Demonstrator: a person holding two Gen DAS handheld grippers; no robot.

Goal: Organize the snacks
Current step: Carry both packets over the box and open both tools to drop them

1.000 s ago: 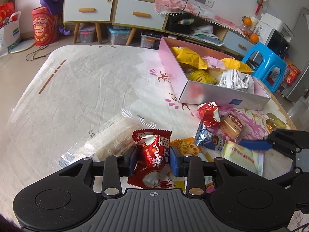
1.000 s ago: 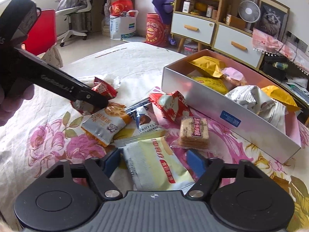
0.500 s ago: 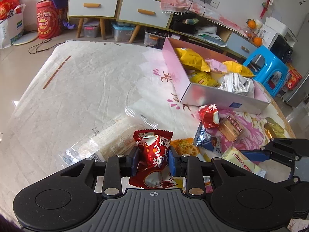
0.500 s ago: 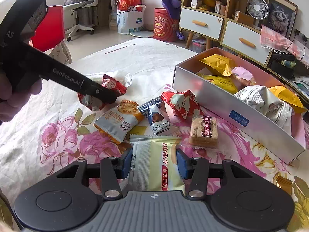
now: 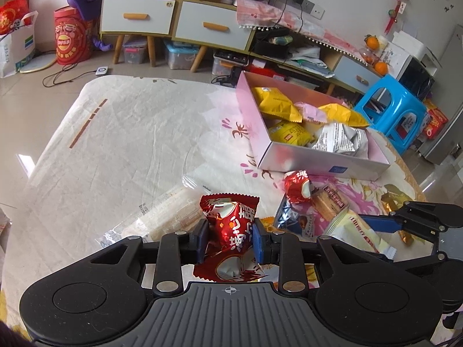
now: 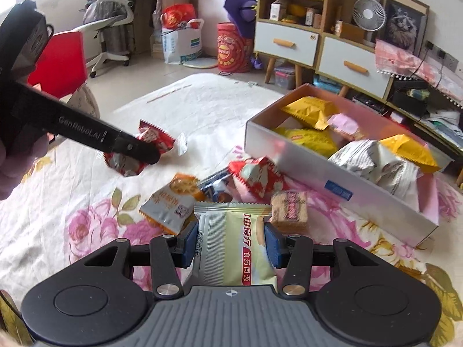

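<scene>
Red snack packet (image 5: 231, 225) sits clamped in left claw (image 5: 230, 238); pale packet (image 6: 234, 245) in right claw (image 6: 231, 244).

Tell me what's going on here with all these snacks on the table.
A person is sorting snacks with a handheld gripper in each hand. The left gripper is clamped on a red foil snack packet; the right gripper, whose jaws have just been closing, grips a pale green packet. The open cardboard box already holds yellow, pink and silver bags. Several packets lie loose on the floral tablecloth, including a wafer bar and a lotus-root chip bag.
</scene>
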